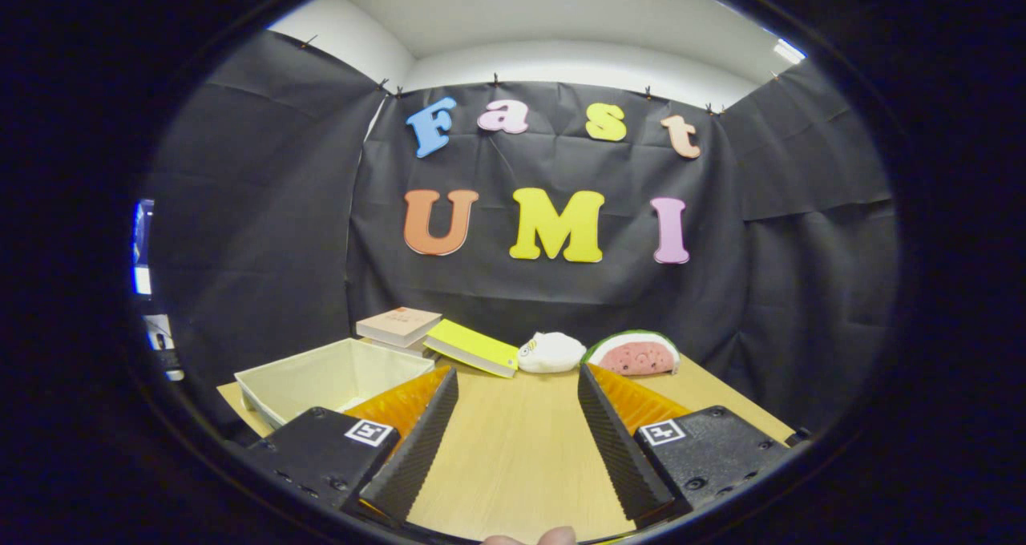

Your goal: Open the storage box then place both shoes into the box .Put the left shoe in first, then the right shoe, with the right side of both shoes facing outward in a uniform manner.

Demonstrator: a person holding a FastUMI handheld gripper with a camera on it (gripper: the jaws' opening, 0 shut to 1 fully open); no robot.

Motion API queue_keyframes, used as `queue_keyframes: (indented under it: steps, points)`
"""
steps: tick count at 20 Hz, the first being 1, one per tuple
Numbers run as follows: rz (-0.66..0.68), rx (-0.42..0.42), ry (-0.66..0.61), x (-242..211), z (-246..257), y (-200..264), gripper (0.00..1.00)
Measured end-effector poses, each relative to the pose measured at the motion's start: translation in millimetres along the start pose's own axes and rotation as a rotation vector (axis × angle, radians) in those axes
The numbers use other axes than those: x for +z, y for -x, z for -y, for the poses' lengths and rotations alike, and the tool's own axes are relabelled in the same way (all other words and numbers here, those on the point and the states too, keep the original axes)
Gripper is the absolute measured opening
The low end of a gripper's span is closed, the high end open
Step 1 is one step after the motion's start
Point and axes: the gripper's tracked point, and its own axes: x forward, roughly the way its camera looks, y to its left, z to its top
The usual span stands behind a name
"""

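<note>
The hand-held gripper (517, 441) hovers with fingers spread wide over bare table (513, 449), gripping nothing, while the open-topped box (321, 377) sits near the table's left edge, apparently holding no shoes, so the step stays unclear.

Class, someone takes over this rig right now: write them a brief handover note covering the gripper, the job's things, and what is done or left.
Gripper: open, fingers apart over bare table, holding nothing.
Open-topped pale bin: on the table beside and beyond the left finger; the part of its inside in view is empty.
Beyond the fingers: two books, a yellow book, a white plush, a watermelon plush.
Done or left: this scene cannot settle it.
</note>
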Motion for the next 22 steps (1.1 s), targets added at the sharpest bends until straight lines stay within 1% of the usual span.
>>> queue_keyframes:
  steps: [2, 5, 10, 22]
  points:
    - [-0.005, -0.023, -0.002, -7, 7, 3, 0.96]
    - [-0.017, -0.015, -0.020, -8, 7, 9, 0.97]
    - [-0.001, -0.016, -0.051, 2, 10, 16, 0.97]
    - [0.036, -0.033, -0.023, 11, 8, 21, 0.97]
